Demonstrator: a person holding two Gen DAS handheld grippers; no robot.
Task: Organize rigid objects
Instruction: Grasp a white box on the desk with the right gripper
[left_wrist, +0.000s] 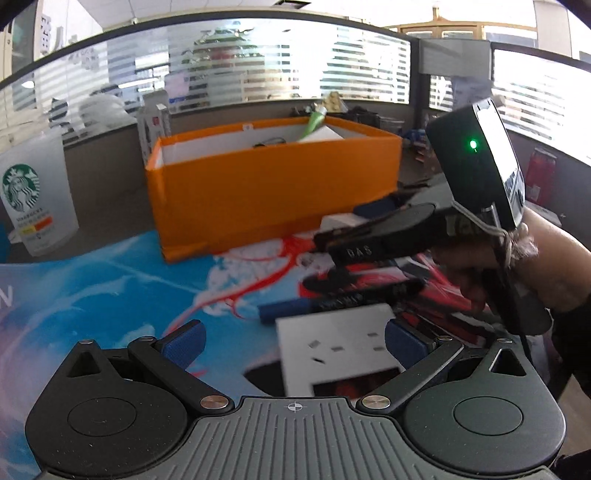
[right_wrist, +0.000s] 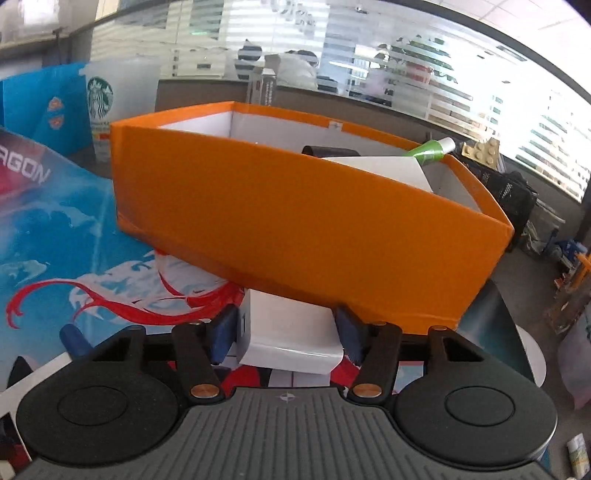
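The right gripper (right_wrist: 286, 332) is clamped on a small white box (right_wrist: 291, 338), its blue pads (right_wrist: 221, 334) pressed against the box's two side faces, and it is held low and level just in front of the orange bin (right_wrist: 295, 229). The box's long axis runs forward between the fingers, its far end pointing at the bin's near wall and nearly touching the base. The left gripper (left_wrist: 293, 341) stands wide apart and holds nothing — a white socket plate (left_wrist: 340, 350) lies flat on the printed mat (left_wrist: 92, 291) between its pads, closer to the right-hand pad (left_wrist: 404, 341); whether that pad touches it I cannot tell. Only the left wrist view shows the person's right hand (left_wrist: 491, 266) wrapped round the other tool's handle, coming in from the right with its fingers reaching left toward the bin's lower corner, a green light (left_wrist: 472, 144) lit on its body. That view also shows a blue marker (left_wrist: 291, 310) lying on the mat just beyond the plate, its axis running left to right. The right wrist view looks deeper into the bin — a green tube (right_wrist: 430, 149) leans on the far right rim, cap up and outward, beside a white card (right_wrist: 384, 168) and a dark object too hidden to name. A Starbucks cup (left_wrist: 35, 195) stands upright left of the bin, well apart.
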